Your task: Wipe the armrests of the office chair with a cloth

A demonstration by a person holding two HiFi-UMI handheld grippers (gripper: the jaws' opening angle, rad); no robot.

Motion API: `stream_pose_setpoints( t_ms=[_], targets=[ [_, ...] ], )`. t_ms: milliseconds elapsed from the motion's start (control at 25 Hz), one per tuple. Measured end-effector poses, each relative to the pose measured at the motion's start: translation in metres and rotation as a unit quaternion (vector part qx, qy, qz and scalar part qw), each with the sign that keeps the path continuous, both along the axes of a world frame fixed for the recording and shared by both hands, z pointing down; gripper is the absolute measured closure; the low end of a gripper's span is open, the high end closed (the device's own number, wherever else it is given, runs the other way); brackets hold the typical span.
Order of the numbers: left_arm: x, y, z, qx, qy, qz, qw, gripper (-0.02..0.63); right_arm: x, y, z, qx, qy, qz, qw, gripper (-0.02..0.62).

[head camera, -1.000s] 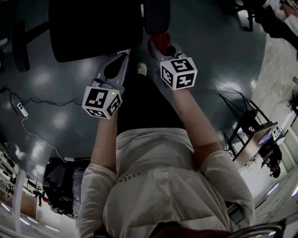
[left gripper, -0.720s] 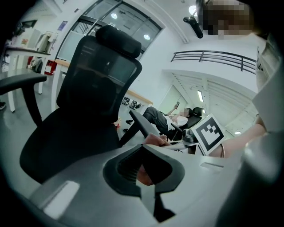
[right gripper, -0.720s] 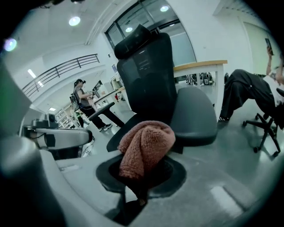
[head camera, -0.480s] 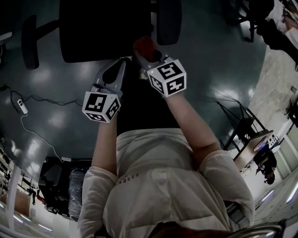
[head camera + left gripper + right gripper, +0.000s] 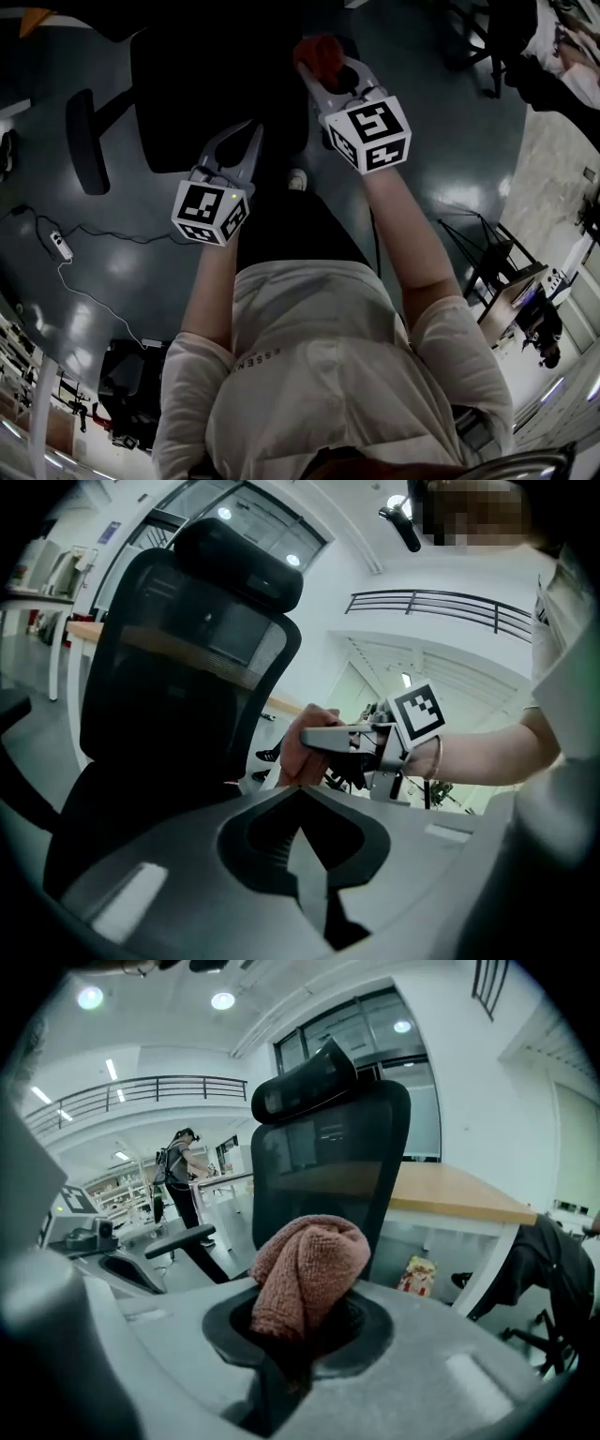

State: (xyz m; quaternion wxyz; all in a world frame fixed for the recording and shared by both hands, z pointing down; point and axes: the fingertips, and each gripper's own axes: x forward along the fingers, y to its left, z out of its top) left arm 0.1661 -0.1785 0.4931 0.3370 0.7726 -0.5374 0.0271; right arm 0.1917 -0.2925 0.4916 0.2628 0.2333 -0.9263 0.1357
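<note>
The black office chair [image 5: 216,84] stands ahead of me in the head view, its left armrest [image 5: 86,141] out to the side. My right gripper [image 5: 323,73] is shut on a bunched red cloth [image 5: 317,52] at the seat's right edge, where the right armrest is hidden beneath it. In the right gripper view the cloth [image 5: 309,1274] fills the jaws of that gripper [image 5: 298,1340], with the mesh chair back [image 5: 328,1147] behind and an armrest [image 5: 183,1235] to the left. My left gripper [image 5: 249,136] hovers near the seat front, and in its own view it [image 5: 305,860] is shut and empty.
A cable with a power strip [image 5: 58,246] lies on the dark floor at left. A desk frame [image 5: 506,272] stands at right. In the right gripper view a wooden desk [image 5: 450,1194] stands behind the chair, a second chair [image 5: 553,1269] at far right and a person [image 5: 178,1176] in the distance.
My right gripper has moved forward and right with the cloth, up to the chair's right side. The left gripper has hardly moved.
</note>
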Motion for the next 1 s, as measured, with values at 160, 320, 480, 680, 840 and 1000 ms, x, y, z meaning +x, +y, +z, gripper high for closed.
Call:
stream_pose_setpoints(
  t_ms=[160,320,480,680,840,1000],
  targets=[
    [-0.010,-0.028,0.003,-0.006,0.001,0.030,0.9995,0.589,-0.009,-0.065,-0.007,0.043,0.017,0.024,0.999,0.545],
    [-0.020,-0.052,0.007,-0.009,0.000,0.052,0.9986,0.589,0.008,-0.117,0.005,0.059,0.052,0.059,0.995,0.543],
    [-0.026,-0.064,0.017,-0.019,0.003,0.066,0.9976,0.589,0.040,-0.137,0.039,0.041,0.102,0.086,0.990,0.545],
    [-0.025,-0.066,0.030,-0.032,0.011,0.076,0.9965,0.589,0.072,-0.133,0.081,-0.026,0.125,0.115,0.985,0.544],
    [-0.024,-0.065,0.038,-0.041,0.017,0.074,0.9962,0.589,0.067,-0.111,0.105,-0.076,0.135,0.087,0.984,0.545],
    [-0.019,-0.065,0.039,-0.043,0.022,0.079,0.9957,0.589,0.055,-0.104,0.105,-0.086,0.137,0.082,0.983,0.545]
  ],
)
